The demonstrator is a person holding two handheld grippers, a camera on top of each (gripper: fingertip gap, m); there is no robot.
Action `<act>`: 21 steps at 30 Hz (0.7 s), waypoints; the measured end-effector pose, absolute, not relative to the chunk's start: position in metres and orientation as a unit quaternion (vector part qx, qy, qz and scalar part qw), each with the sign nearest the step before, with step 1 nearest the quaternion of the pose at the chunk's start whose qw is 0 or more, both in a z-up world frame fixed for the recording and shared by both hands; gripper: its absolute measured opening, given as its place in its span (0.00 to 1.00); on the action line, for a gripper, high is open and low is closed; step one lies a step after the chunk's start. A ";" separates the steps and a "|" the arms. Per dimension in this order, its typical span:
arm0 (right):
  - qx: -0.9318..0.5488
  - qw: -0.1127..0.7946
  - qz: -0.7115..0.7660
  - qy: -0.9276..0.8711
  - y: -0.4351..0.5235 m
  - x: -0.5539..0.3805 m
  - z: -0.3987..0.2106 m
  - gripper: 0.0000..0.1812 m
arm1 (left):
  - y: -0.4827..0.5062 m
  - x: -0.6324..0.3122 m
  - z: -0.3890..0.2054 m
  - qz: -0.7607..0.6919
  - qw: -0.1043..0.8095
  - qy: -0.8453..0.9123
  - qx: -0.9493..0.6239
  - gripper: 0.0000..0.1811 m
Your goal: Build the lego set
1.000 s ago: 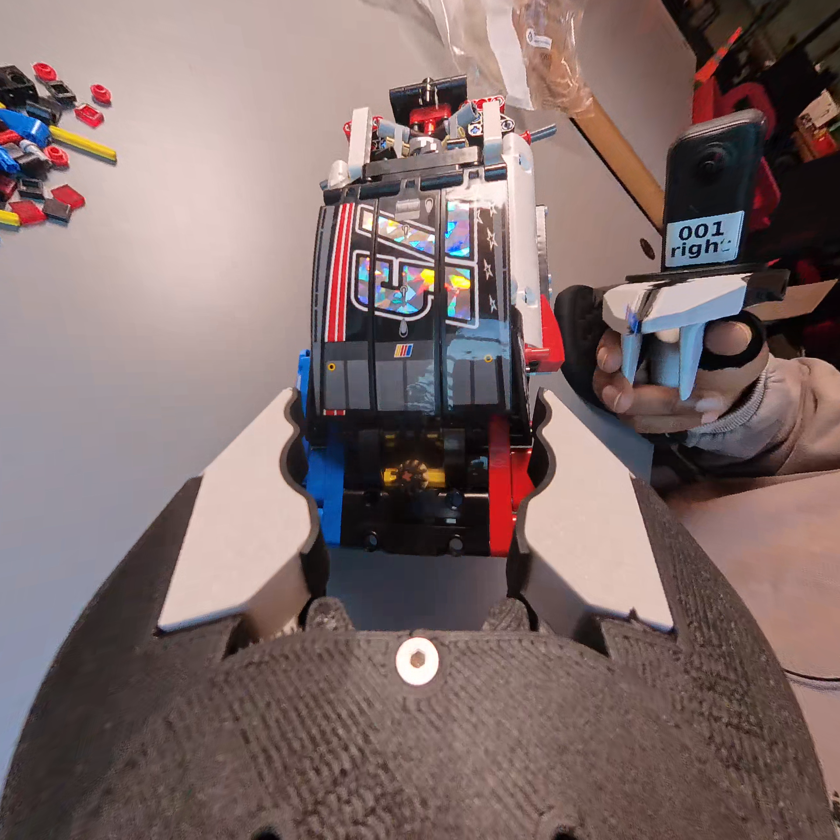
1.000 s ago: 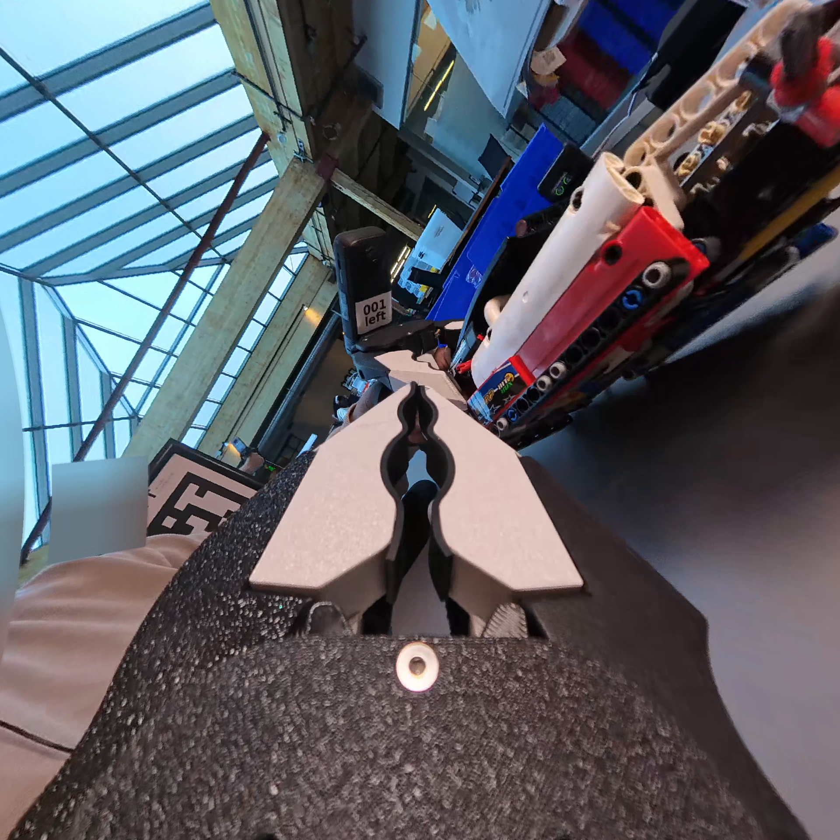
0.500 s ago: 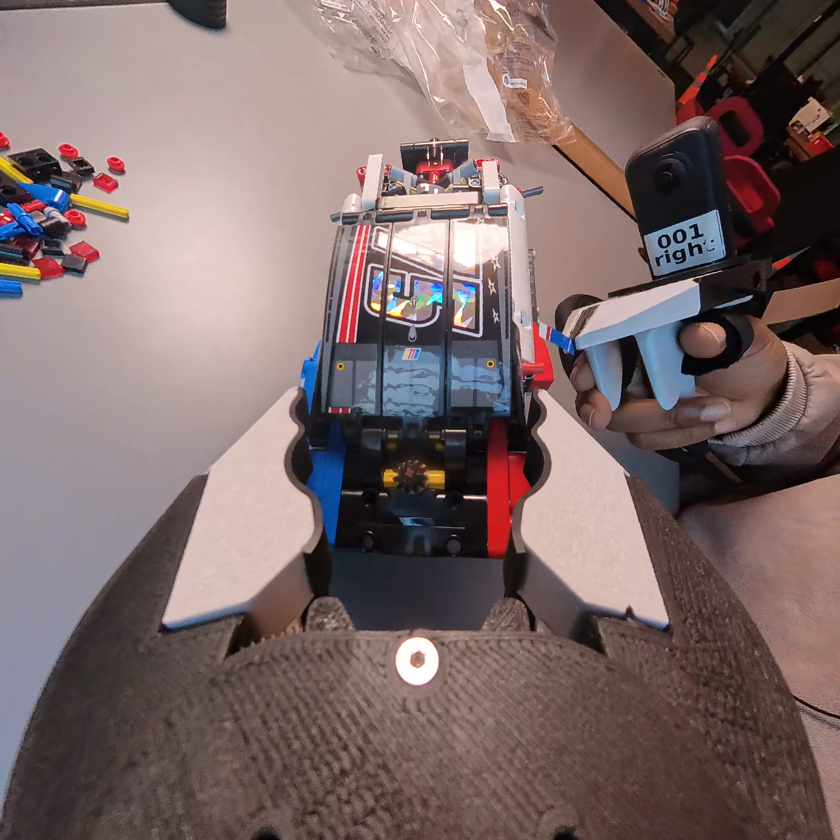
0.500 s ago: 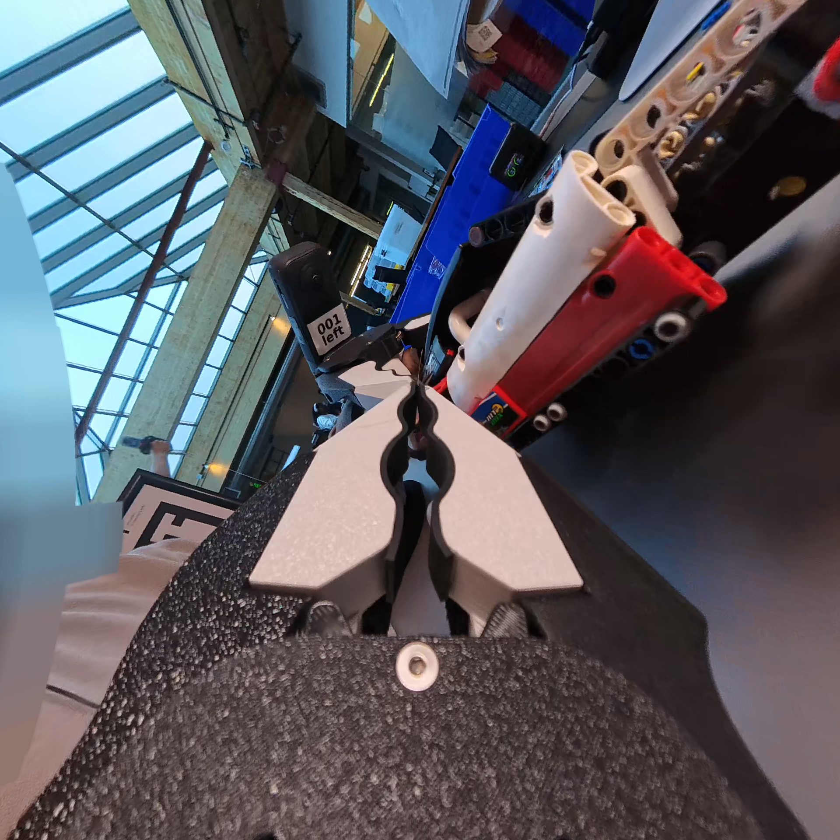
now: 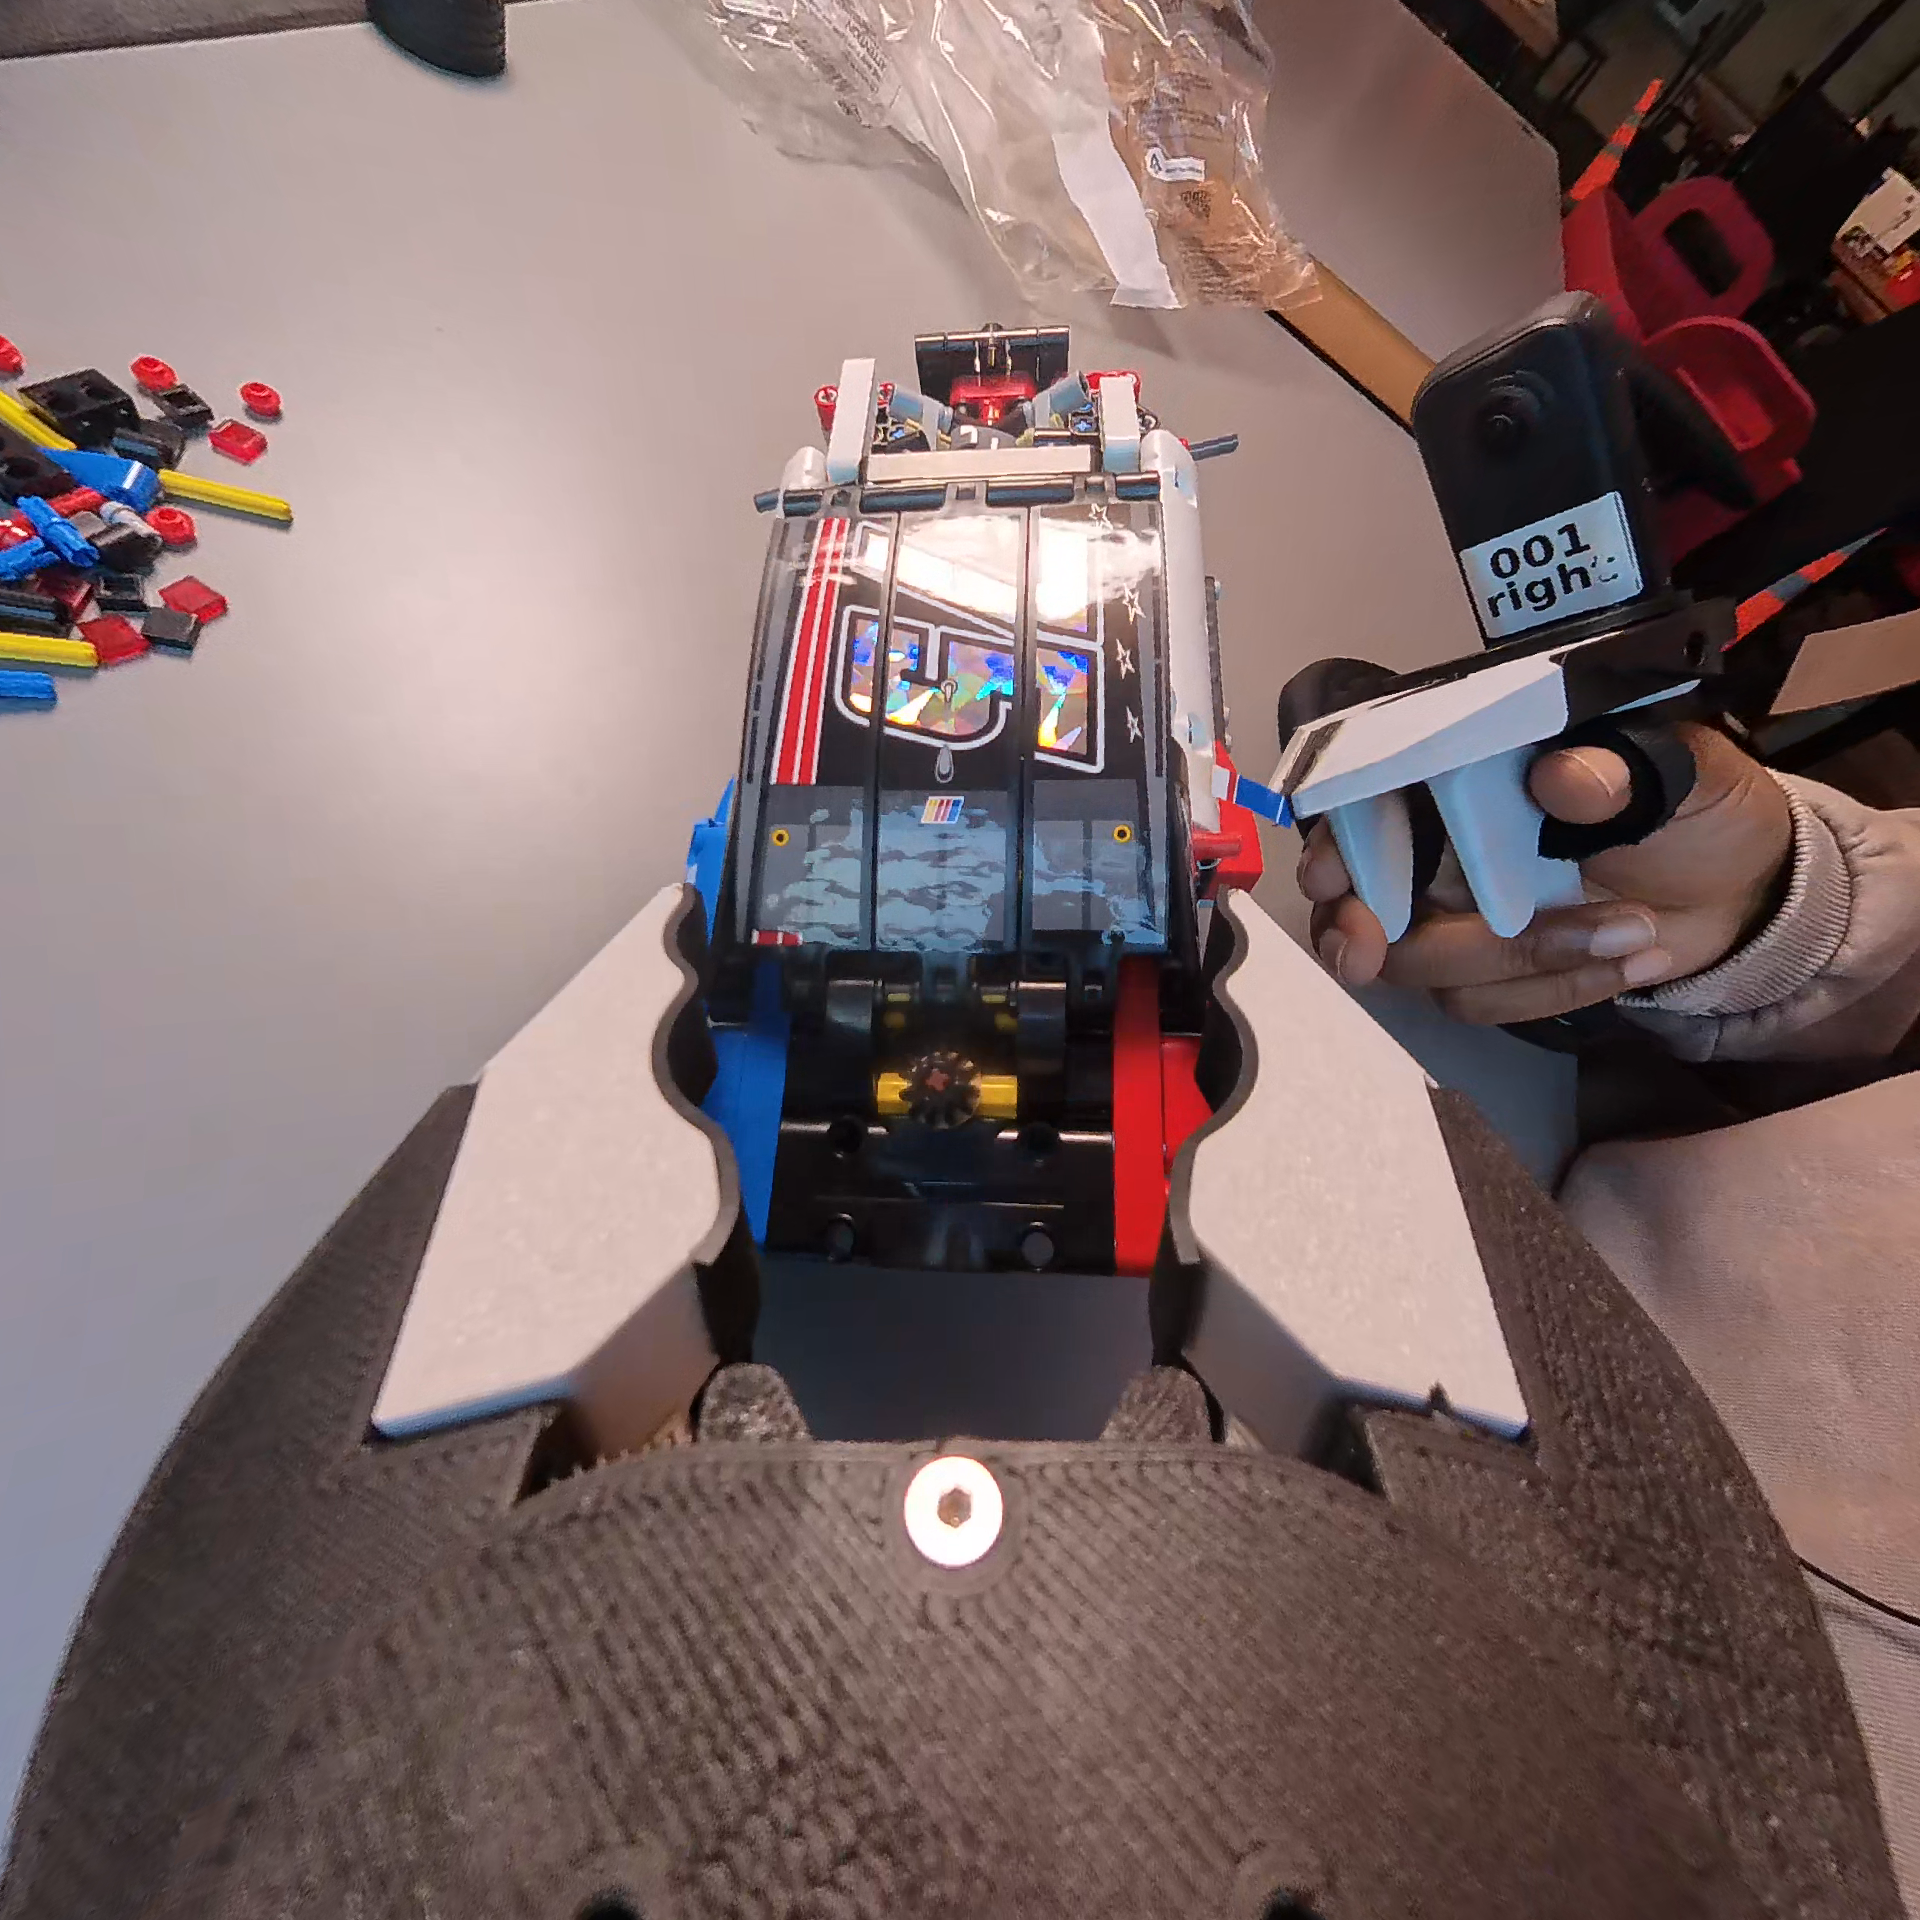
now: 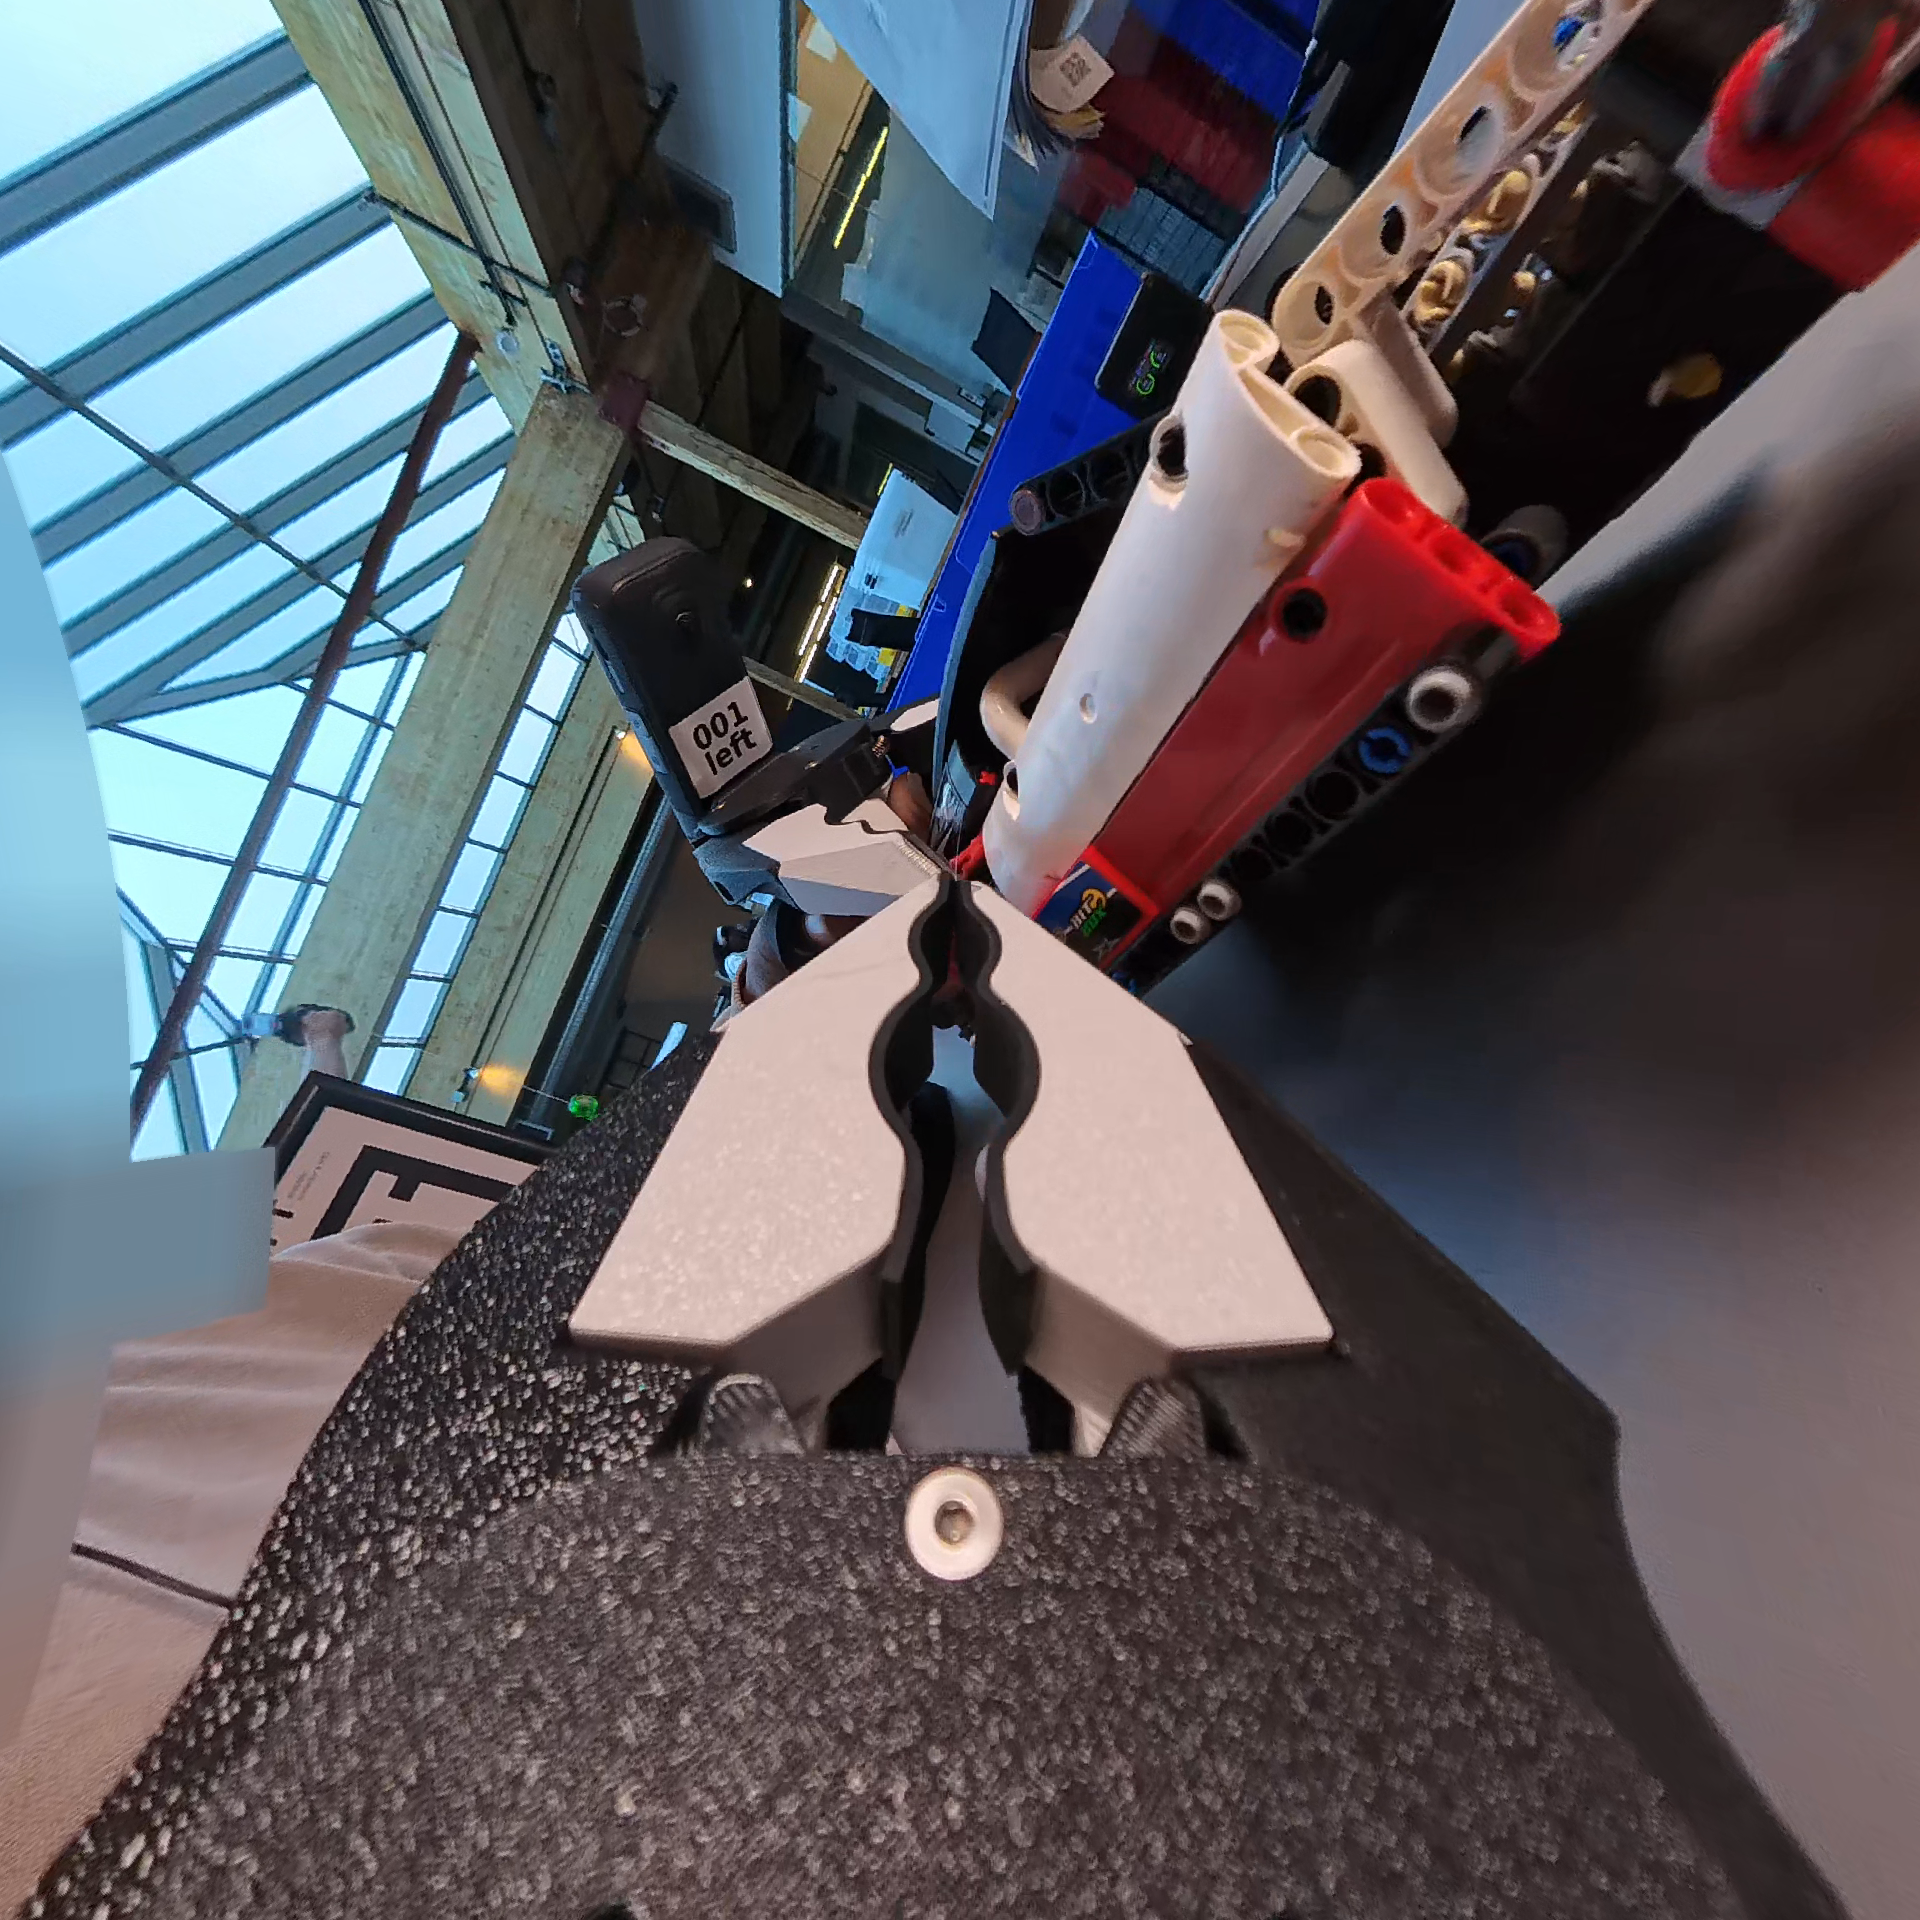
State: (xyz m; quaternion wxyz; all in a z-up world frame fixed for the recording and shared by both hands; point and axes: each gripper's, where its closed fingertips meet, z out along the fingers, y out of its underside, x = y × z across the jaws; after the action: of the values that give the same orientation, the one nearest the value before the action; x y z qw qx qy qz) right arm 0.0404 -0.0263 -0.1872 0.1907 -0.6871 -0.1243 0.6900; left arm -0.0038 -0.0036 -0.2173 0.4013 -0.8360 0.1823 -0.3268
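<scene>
The lego car (image 5: pixel 956 707), with a black sticker-covered roof and blue and red sides, rests on the grey table (image 5: pixel 416 727). My left gripper (image 5: pixel 956 914) is shut on its near end, one finger on the blue side and one on the red. My right gripper (image 5: pixel 1288 790) comes in from the right, shut on a small thin blue piece (image 5: pixel 1262 805), its tip at the car's red right flank. In the right wrist view the right gripper (image 6: pixel 948 894) is shut just beside the car's white and red side beams (image 6: pixel 1195 665). The left gripper (image 6: pixel 862 842) shows beyond.
A pile of loose red, blue, yellow and black pieces (image 5: pixel 94 520) lies at the far left. Crumpled clear plastic bags (image 5: pixel 1039 135) lie at the back near the table's right edge. A person's hand (image 5: pixel 1507 935) holds the right gripper.
The right gripper has swung its tip from pointing down to pointing at the car's right side and moved close to it. The left gripper has kept its hold while the view pulled back.
</scene>
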 end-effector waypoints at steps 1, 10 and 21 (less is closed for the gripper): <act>-0.687 0.192 0.690 -0.125 -0.026 0.040 -0.188 0.00 | -0.004 -0.004 -0.217 -0.327 0.401 0.183 -0.836 0.52; -0.680 0.199 0.695 -0.124 -0.028 0.046 -0.185 0.00 | -0.007 0.003 -0.217 -0.265 0.426 0.247 -0.829 0.45; -0.665 0.222 0.705 -0.105 -0.023 0.070 -0.179 0.00 | -0.040 0.000 -0.237 -0.174 0.353 0.309 -0.866 0.64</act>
State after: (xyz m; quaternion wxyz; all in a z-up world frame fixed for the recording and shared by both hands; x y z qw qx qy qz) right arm 0.0703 -0.0229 -0.1791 0.2218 -0.6652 -0.1052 0.7051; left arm -0.0002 -0.0398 -0.2366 0.3528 -0.8659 0.3089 -0.1741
